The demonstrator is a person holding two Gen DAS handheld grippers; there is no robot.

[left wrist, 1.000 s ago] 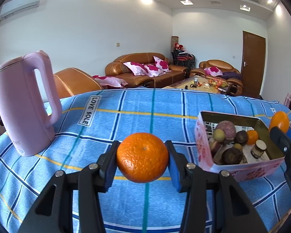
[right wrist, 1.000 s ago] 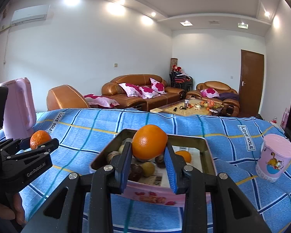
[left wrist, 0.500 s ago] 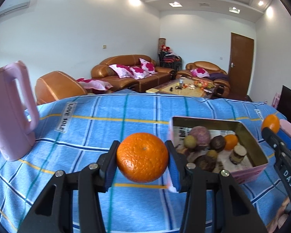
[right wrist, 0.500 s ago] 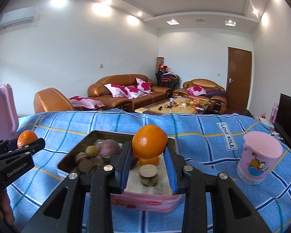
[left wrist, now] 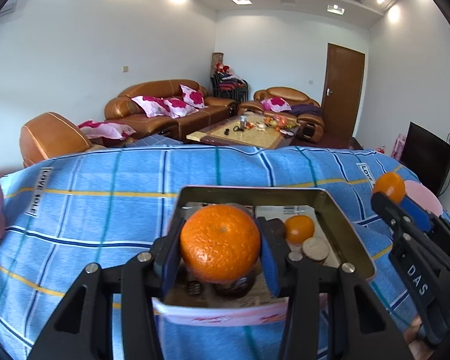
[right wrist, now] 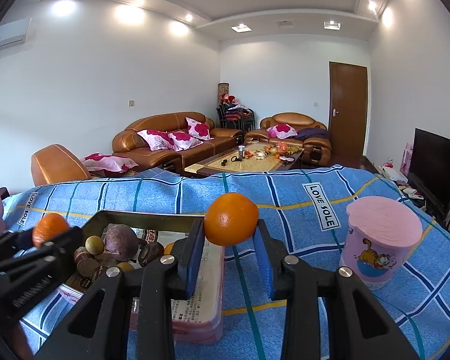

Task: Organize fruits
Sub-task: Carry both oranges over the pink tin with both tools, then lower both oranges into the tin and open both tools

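left claw [left wrist: 220, 247] clamped on orange [left wrist: 220, 243] over tin [left wrist: 342, 228]; right claw [right wrist: 229, 240] clamped on second orange [right wrist: 231, 223] beside it.

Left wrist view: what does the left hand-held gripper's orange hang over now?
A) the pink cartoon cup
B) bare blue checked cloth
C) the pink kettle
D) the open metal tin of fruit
D: the round orange, clamped by the left hand-held gripper, sits in front of and above the open rectangular metal tin, with a small orange inside it.
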